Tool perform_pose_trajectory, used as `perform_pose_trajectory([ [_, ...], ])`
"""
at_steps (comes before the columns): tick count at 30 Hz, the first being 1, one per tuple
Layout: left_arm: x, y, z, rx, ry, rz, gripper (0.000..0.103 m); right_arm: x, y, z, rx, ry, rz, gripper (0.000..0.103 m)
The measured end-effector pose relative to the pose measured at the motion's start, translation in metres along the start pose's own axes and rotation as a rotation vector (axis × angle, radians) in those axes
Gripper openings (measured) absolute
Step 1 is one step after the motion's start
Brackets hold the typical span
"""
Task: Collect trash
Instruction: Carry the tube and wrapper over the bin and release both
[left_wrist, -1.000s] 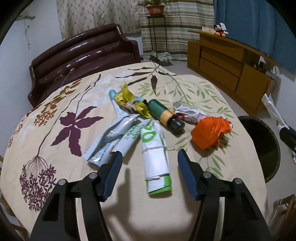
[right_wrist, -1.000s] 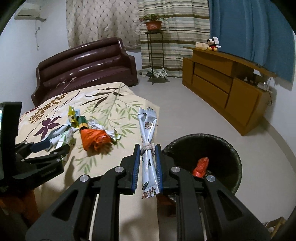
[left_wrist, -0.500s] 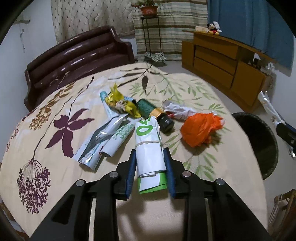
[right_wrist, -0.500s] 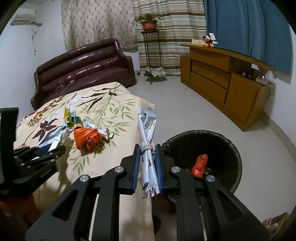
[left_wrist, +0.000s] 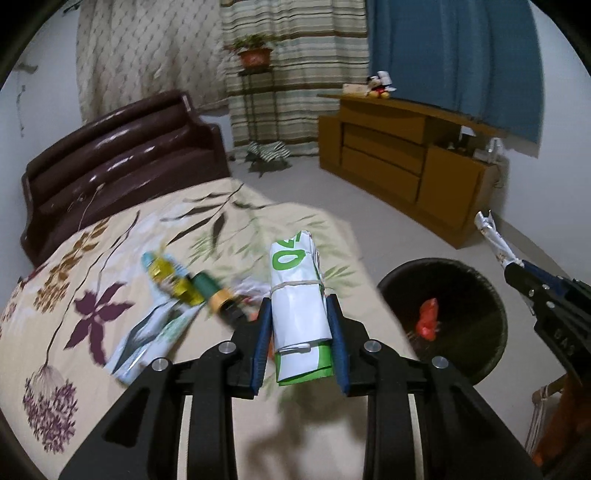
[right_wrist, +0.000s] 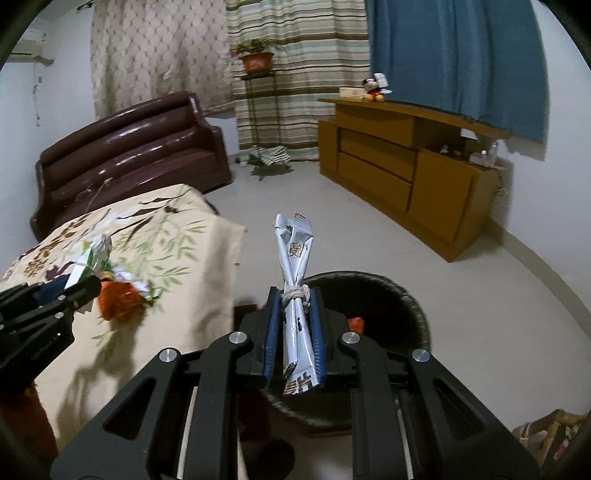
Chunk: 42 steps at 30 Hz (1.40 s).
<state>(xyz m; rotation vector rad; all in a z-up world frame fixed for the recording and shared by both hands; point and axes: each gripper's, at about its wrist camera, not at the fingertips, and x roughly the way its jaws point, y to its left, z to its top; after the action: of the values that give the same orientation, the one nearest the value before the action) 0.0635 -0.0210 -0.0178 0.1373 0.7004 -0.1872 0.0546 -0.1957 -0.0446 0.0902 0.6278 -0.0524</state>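
My left gripper is shut on a white and green rolled packet bound with a rubber band, and holds it above the flowered tablecloth. On the cloth lie a green bottle, a yellow wrapper and silvery packets, blurred. My right gripper is shut on a silvery blue wrapper tied at its waist, in front of the black bin. A red piece lies in the bin. An orange bag sits near the table's right edge.
The bin stands on the grey floor just right of the table. A brown sofa stands behind the table. A wooden cabinet lines the right wall, and a plant stand is by the curtains.
The left gripper closed on the white and green roll, lifted it off the cloth and swung right towards the bin. The right gripper carried its wrapper right, nearer the bin.
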Motion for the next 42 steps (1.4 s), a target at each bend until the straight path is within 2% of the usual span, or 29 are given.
perform_pose_trajectory([
  [10, 0.026, -0.052, 0.022, 0.055, -0.019, -0.066, 0.030, 0.006, -0.031, -0.002, 0.036, -0.008, -0.077, 0.016],
  [32, 0.072, -0.110, 0.034, 0.154, 0.035, -0.079, 0.031, 0.038, -0.072, -0.001, 0.099, 0.016, -0.108, 0.018],
  [33, 0.073, -0.111, 0.034, 0.158, 0.035, -0.076, 0.034, 0.041, -0.073, -0.001, 0.099, 0.018, -0.107, 0.018],
  [35, 0.073, -0.112, 0.034, 0.161, 0.029, -0.070, 0.058, 0.044, -0.075, -0.001, 0.102, 0.022, -0.112, 0.025],
  [36, 0.072, -0.112, 0.034, 0.158, 0.023, -0.068, 0.063, 0.045, -0.076, 0.000, 0.103, 0.024, -0.112, 0.026],
  [42, 0.071, -0.107, 0.033, 0.145, 0.023, -0.062, 0.065, 0.043, -0.079, -0.003, 0.112, 0.020, -0.120, 0.026],
])
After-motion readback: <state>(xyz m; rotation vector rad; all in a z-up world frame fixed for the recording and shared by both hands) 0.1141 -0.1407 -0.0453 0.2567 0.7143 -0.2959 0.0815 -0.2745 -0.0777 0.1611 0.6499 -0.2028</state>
